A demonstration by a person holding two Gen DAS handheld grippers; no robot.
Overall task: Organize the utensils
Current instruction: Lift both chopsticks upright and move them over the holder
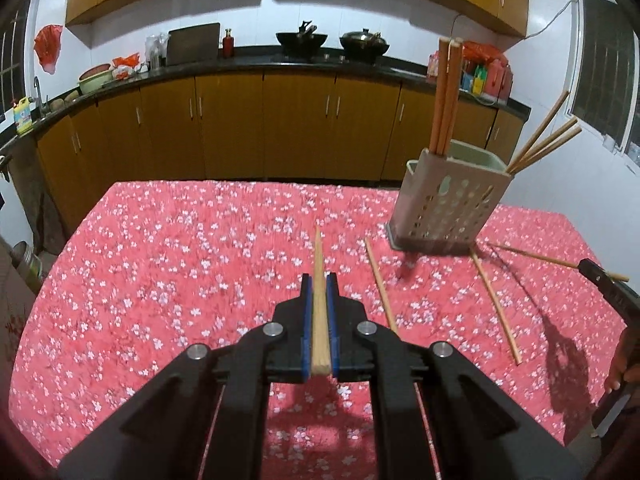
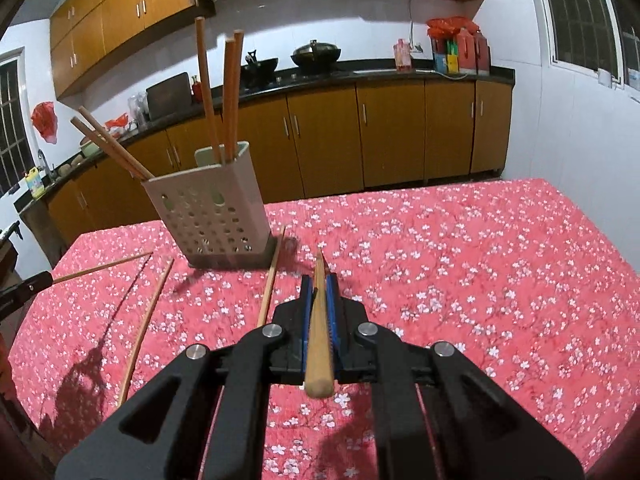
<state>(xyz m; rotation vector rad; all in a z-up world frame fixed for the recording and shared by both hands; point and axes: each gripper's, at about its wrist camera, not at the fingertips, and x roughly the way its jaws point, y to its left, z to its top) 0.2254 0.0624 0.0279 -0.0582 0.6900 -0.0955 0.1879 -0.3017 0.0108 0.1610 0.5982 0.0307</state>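
My left gripper (image 1: pixel 319 280) is shut on a pale wooden chopstick (image 1: pixel 319 248) that points forward above the red floral tablecloth (image 1: pixel 180 260). My right gripper (image 2: pixel 319 280) is shut on a darker round chopstick (image 2: pixel 318 340). A grey perforated utensil holder (image 1: pixel 440 204) (image 2: pixel 212 216) stands on the table with several chopsticks (image 1: pixel 446 92) (image 2: pixel 224 92) upright or leaning in it. Two loose chopsticks (image 1: pixel 382 286) (image 1: pixel 496 300) lie in front of the holder, shown in the right wrist view as loose chopsticks (image 2: pixel 272 276) (image 2: pixel 146 316). Each view catches the other gripper at its edge, holding its chopstick (image 1: pixel 536 256) (image 2: pixel 104 266).
Behind the table run a black kitchen counter (image 1: pixel 248 66) with woks and bottles, and brown cabinets (image 1: pixel 296 120). The table's far edge (image 1: pixel 240 182) lies just behind the holder. A hand (image 1: pixel 624 360) shows at the right edge. A window (image 2: pixel 580 12) is on the right wall.
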